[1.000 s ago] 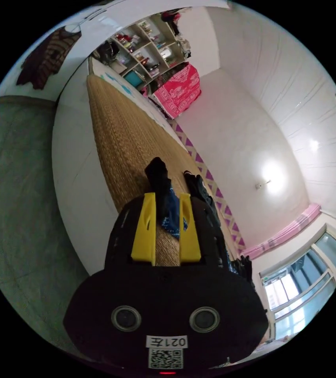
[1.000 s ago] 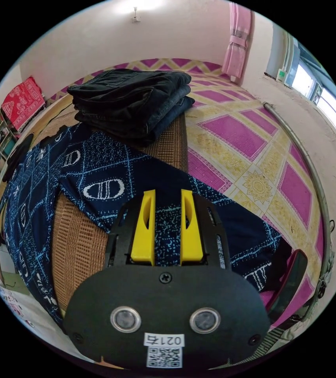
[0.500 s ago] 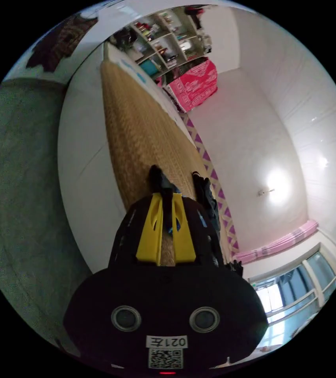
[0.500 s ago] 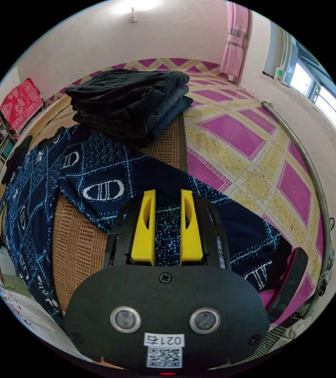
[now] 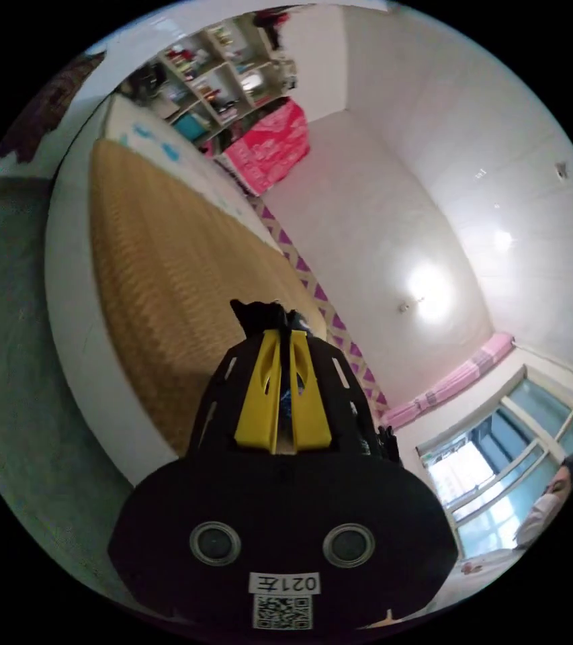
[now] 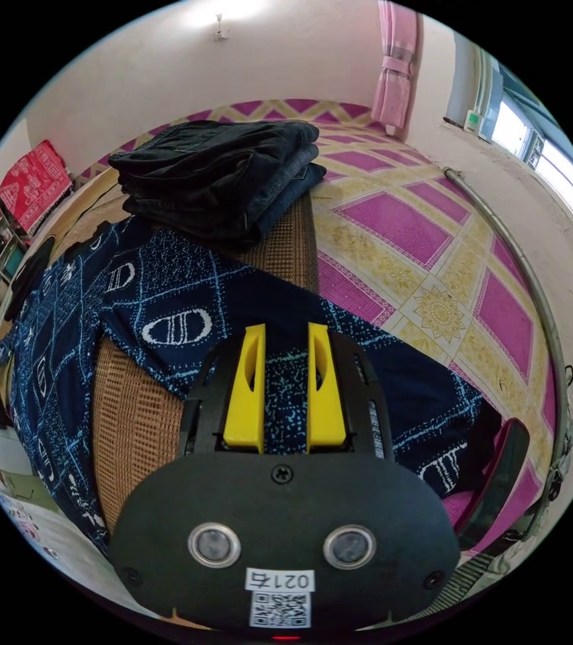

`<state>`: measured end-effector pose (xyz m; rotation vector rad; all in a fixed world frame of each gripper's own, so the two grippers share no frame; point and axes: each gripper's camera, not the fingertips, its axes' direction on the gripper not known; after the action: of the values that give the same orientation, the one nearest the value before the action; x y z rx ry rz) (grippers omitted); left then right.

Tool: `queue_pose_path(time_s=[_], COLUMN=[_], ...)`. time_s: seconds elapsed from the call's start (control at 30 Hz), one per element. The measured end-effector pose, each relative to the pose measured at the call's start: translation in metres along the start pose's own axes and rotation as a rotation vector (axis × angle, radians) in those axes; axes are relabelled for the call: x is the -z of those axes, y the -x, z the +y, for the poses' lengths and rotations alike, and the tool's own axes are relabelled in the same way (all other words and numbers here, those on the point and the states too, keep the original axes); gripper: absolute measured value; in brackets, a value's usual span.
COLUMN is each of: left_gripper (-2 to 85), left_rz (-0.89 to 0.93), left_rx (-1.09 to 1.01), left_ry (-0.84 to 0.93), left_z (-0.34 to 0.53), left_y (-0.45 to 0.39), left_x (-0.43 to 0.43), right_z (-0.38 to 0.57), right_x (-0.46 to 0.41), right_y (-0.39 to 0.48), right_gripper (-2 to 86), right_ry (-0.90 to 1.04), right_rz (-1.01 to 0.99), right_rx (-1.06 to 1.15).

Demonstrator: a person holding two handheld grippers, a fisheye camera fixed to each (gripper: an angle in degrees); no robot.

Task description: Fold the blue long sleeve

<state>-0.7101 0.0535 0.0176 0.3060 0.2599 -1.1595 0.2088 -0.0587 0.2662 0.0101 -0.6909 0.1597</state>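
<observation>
Two grippers: left [image 5: 283, 334] seemingly pinching blue long sleeve [image 6: 165, 295], right [image 6: 285, 336] parted above woven mat [image 6: 131, 416].

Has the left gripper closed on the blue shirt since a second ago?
Yes. The left gripper has closed from open around the blue shirt to pinching its dark cuff, seen against the woven mat.

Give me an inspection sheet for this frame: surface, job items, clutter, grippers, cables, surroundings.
Surface: woven mat, partly covered.
Job's things: blue long sleeve spread on the mat, one sleeve draped over the edge toward the patterned floor.
Clutter: stack of dark folded clothes at the mat's far end.
Grippers: left gripper shut on dark fabric of the garment; right gripper open, hovering above the draped sleeve.
Cables: nothing seen.
Surroundings: shelves, red cloth, window, pink curtain.
</observation>
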Motion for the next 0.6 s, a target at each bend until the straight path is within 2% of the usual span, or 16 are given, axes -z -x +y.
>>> queue_pose_path(time_s=[0.17,0.23,0.33,0.5,0.6], left_gripper=[-0.9,-0.9,-0.9,-0.9,-1.0], left_rz=[0.143,0.229,0.321,0.406,0.335], left_rx=[-0.366,-0.531,-0.704,-0.764,-0.755], left_ry=[0.092,0.160,0.276,0.560,0.725], left_z=[0.028,0.070,0.147,0.310,0.418], left_y=[-0.183,-0.274,-0.368,-0.439,-0.440], left_x=[-0.075,-0.125,-0.200,-0.347,-0.432], right_z=[-0.001,-0.002,-0.003,-0.006,-0.008], right_x=[0.002,0.002,0.004,0.004,0.005], right_y=[0.000,-0.003,-0.009,-0.011,-0.016], right_gripper=[9.6,9.6,9.7,9.8,9.8], right_ry=[0.001,0.000,0.000,-0.001,-0.002], right_rz=[0.018,0.008,-0.010,0.002,-0.003], right_rx=[0.012,0.006,0.001,0.019,0.016])
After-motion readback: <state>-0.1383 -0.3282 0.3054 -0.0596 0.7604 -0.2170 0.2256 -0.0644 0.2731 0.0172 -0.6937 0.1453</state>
